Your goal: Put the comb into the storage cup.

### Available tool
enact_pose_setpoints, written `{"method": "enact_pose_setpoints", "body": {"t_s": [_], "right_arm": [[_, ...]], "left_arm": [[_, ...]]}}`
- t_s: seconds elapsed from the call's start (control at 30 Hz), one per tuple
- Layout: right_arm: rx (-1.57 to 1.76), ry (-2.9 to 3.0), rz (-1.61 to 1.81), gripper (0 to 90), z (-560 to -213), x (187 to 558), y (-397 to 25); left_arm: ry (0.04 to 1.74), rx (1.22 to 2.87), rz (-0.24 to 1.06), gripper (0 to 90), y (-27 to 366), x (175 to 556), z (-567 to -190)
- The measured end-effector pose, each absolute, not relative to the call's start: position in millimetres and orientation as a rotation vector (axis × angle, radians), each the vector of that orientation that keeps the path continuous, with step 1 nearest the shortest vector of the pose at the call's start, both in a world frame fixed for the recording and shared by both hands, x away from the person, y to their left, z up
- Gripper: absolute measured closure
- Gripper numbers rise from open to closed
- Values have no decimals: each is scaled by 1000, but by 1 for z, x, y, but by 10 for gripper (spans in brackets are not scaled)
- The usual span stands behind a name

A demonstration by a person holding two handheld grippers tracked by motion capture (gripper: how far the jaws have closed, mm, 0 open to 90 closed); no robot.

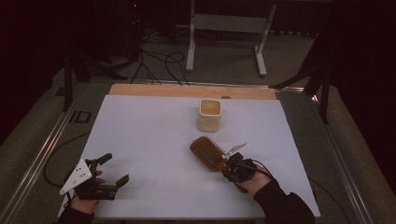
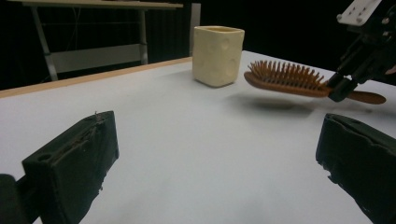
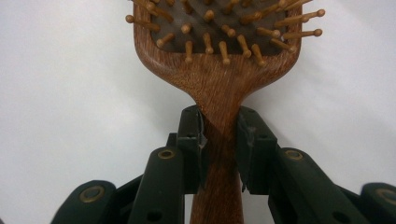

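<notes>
The hairbrush (image 1: 208,153) is a wooden paddle type with wooden bristles pointing up, held at the right of the white table (image 1: 149,135), in front of a cream cup (image 1: 209,115) and apart from it. The right gripper (image 1: 232,164) is clamped on the neck of the brush, where the head narrows into the handle. The right gripper view shows this grip closely: both jaws press the wood of the hairbrush (image 3: 219,93) from either side, with the handle running down between them. The left gripper view shows what the high view cannot: the hairbrush (image 2: 285,80) is lifted off the table, level, with its shadow on the surface below, and the cup (image 2: 218,55) stands behind it. The left gripper (image 1: 115,173) rests at the near left of the table, well apart from the brush, its jaws spread wide and holding nothing.
</notes>
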State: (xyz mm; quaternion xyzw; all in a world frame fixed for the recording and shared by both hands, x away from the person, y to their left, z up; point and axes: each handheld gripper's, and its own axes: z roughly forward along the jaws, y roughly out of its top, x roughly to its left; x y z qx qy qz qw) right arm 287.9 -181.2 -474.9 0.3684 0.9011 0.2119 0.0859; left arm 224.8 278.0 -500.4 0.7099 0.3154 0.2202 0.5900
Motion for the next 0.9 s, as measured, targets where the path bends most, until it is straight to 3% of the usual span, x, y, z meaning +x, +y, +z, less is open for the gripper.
{"method": "enact_pose_setpoints", "body": {"t_s": [0.9], "right_arm": [[989, 2499, 940, 729, -462, 278, -174]], "left_arm": [[752, 1678, 464, 0, 270, 227, -497]]}}
